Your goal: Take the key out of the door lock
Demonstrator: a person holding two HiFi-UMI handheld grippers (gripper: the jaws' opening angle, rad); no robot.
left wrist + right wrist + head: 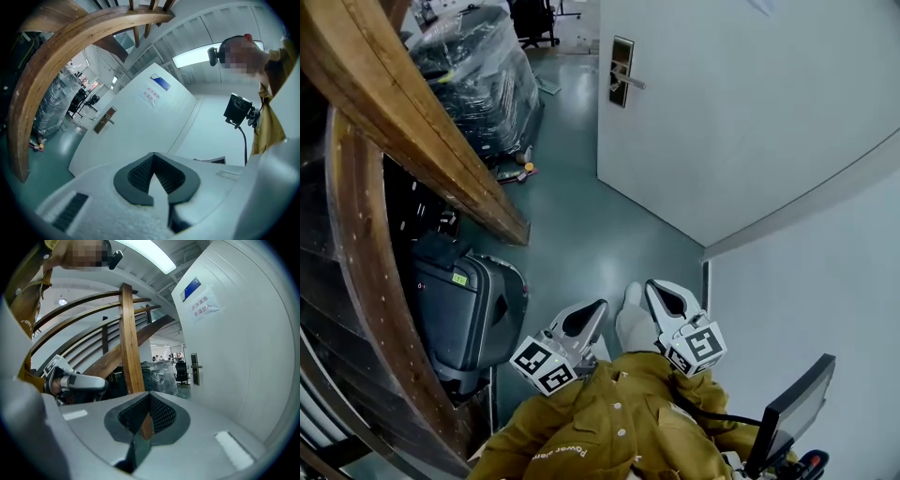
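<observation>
Mustard jacket [609,422] closest, left gripper [598,307] jaws closed on nothing, right gripper [654,289] jaws together too, empty, both well apart from lock plate [622,71] at white door [741,112] left edge, key too small to make out

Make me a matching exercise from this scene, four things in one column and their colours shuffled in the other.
Things:
1. door
2. suitcase
3. stair beam
4. floor

Colours:
a. brown
b. blue-green
c. white
d. dark grey

Pairs: 1-c; 2-d; 3-a; 4-b
</observation>
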